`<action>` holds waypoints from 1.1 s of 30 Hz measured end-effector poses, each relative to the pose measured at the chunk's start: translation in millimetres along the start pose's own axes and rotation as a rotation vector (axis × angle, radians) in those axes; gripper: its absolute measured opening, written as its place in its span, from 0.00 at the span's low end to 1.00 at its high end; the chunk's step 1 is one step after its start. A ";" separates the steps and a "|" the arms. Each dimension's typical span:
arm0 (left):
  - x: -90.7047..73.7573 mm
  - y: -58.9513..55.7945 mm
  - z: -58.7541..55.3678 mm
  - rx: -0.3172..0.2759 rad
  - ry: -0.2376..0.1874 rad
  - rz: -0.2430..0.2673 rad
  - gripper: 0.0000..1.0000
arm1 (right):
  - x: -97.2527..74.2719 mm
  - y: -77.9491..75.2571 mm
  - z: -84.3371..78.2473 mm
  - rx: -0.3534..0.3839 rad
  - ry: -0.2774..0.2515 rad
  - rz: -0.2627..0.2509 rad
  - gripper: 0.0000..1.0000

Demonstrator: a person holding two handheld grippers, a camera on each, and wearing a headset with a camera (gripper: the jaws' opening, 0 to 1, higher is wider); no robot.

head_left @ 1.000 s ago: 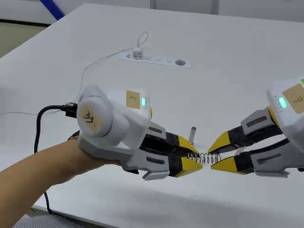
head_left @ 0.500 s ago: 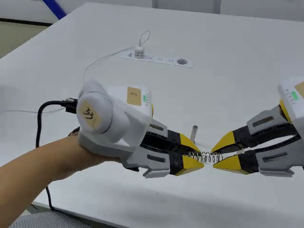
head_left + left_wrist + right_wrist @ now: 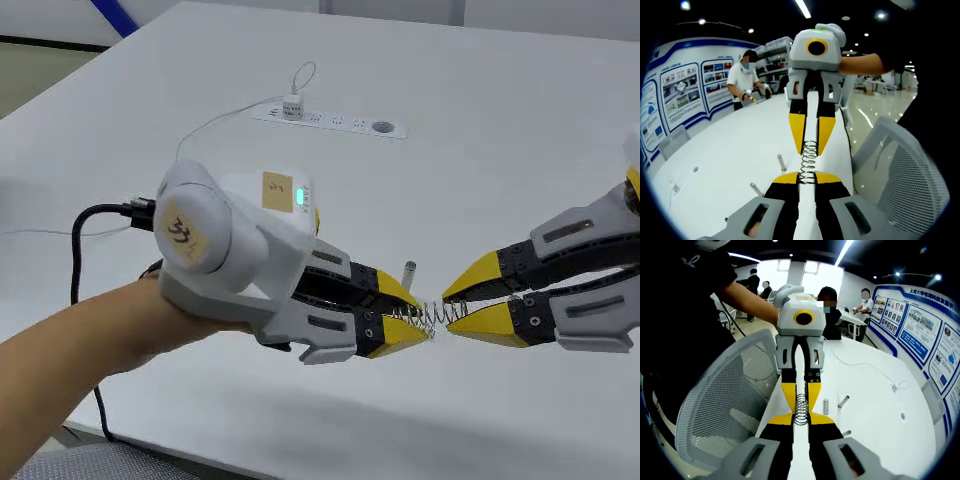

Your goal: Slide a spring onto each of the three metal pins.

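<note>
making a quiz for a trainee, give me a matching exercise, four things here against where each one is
1 spring
2 metal pin
3 power strip
4 black cable

a far side of the table
b plugged into the left gripper at its rear
c upright just behind the jaws
d held between left gripper and right gripper

Pairs: 1-d, 2-c, 3-a, 4-b

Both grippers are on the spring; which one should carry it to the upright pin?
Probably left. The left gripper and right gripper each pinch one end of the spring, but in the head view the pin stands just behind the left one's tips.
</note>
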State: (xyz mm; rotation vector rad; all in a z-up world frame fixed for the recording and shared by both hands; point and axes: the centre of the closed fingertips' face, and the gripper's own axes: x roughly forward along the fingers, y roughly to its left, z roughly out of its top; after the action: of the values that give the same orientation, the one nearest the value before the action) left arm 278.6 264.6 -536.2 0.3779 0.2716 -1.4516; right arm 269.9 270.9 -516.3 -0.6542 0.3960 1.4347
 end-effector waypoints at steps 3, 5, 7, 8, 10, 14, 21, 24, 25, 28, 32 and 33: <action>0.2 0.4 -0.9 0.000 0.000 0.003 0.10 | -0.2 -0.1 8.1 0.006 -0.031 0.001 0.10; 0.7 -0.2 -1.2 0.000 0.000 0.002 0.10 | -0.1 0.7 11.9 0.018 -0.048 0.007 0.10; 2.2 -1.5 -1.8 0.007 0.004 -0.001 0.10 | 0.2 1.7 16.1 0.027 -0.067 0.010 0.10; 3.0 -2.4 -1.8 0.010 0.005 -0.004 0.10 | 0.2 1.9 17.9 0.028 -0.076 0.010 0.10; 3.5 -2.7 -1.7 0.011 0.005 -0.005 0.10 | 0.2 1.8 19.5 0.031 -0.084 0.009 0.10; 4.1 -2.2 0.9 -0.002 -0.009 -0.002 0.10 | -0.8 -0.1 24.5 0.053 -0.118 0.002 0.10; 5.2 -1.4 7.2 -0.013 -0.035 0.000 0.10 | 0.8 -2.7 34.2 0.093 -0.174 -0.002 0.11; 4.2 -2.5 13.3 -0.030 -0.066 -0.004 0.10 | -0.3 -2.5 43.7 0.124 -0.221 0.003 0.11; 3.9 -2.4 14.4 -0.033 -0.073 -0.003 0.10 | -0.9 -2.9 45.1 0.125 -0.225 0.001 0.11; 3.6 -1.8 14.0 -0.033 -0.069 0.001 0.10 | 0.4 -3.8 45.9 0.134 -0.225 -0.007 0.10; 3.4 -3.2 11.5 -0.050 -0.063 -0.004 0.10 | 0.8 -2.3 44.6 0.129 -0.215 -0.010 0.10; 3.1 -4.5 10.9 -0.065 -0.062 -0.011 0.10 | 1.3 -1.6 45.0 0.128 -0.214 -0.011 0.10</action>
State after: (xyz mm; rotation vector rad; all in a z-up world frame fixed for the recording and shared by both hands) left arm 273.9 256.9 -527.9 0.2784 0.2699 -1.4586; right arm 265.7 300.2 -482.3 -0.3942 0.3131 1.4399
